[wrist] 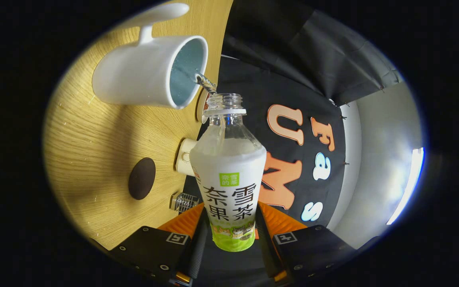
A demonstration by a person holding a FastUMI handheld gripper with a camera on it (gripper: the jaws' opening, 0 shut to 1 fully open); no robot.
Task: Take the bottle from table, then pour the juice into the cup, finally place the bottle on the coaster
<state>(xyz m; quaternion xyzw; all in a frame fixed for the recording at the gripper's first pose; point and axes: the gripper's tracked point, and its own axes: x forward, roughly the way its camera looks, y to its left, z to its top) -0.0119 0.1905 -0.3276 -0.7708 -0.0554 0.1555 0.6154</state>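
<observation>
My gripper (229,235) is shut on the bottle (229,175), a clear plastic one with a white and green label, held between both fingers. The whole view is rolled sideways, so the bottle is tipped over toward the table. Its open neck (224,104) sits just beside the rim of the white cup (150,71). A thin stream of clear liquid (205,83) runs from the neck into the cup's mouth. The dark brown round coaster (142,178) lies on the wooden table (94,135), nearer my fingers than the cup.
A small cream-white object (184,157) and a clear ribbed bottle cap (184,202) sit on the table near its edge, partly behind the bottle. Beyond the table's edge hang the black cloth wall (305,71) and a pale wall (385,151).
</observation>
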